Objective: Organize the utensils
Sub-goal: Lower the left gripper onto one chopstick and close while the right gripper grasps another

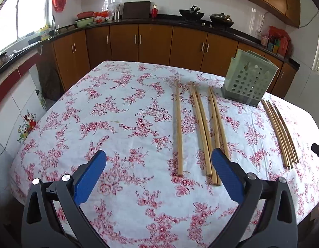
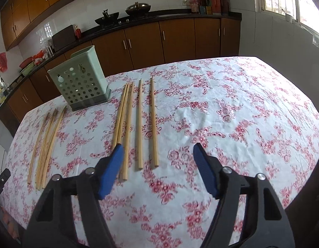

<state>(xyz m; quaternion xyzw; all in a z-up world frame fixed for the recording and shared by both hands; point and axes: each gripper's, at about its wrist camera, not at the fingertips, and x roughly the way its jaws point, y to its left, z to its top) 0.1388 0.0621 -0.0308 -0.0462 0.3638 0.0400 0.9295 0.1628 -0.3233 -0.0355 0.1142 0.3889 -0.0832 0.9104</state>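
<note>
Left gripper (image 1: 158, 159): jaws spread wide, nothing between the blue pads (image 1: 88, 177), fingers pointing toward 12 o'clock, held clear of the surface. Right gripper (image 2: 158, 153): likewise wide apart, empty, pads (image 2: 110, 169) angled toward 12 o'clock.

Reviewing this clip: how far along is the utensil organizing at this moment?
Nothing looks put away yet. No chopstick tops show above the holder's rim. The thick chopsticks and the thin sticks lie flat on the tablecloth. In hand: nothing; the left gripper and right gripper are open above the cloth. Left: picking up every stick and standing it in the holder.
</note>
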